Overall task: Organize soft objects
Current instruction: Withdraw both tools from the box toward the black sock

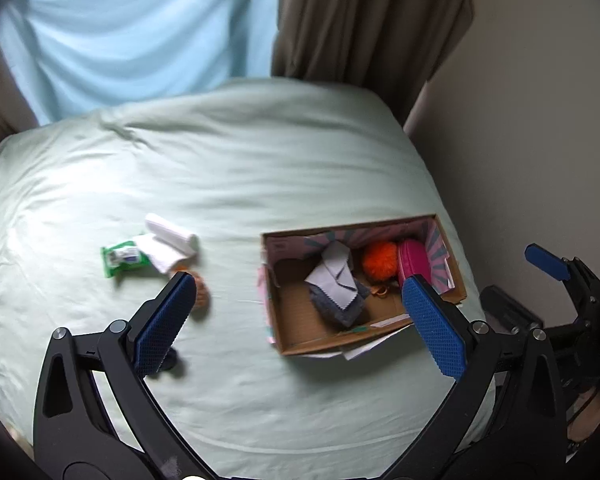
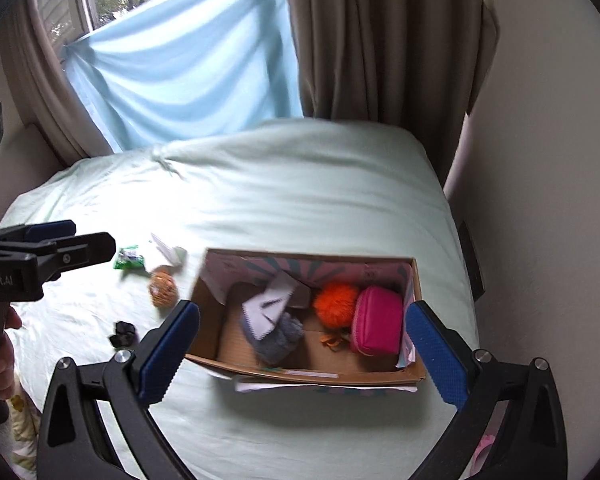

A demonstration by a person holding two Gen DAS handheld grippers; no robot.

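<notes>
A cardboard box sits on the pale green bed. Inside lie a white cloth over a grey fluffy item, an orange pompom and a pink pouch. On the sheet to the left lie a green wipes packet, a white rolled cloth, a tan ball and a small black item. My left gripper is open and empty above the bed. My right gripper is open and empty above the box.
The bed meets a beige wall on the right. A light blue sheet and brown curtains hang behind. The other gripper shows at the right edge in the left wrist view and at the left edge in the right wrist view.
</notes>
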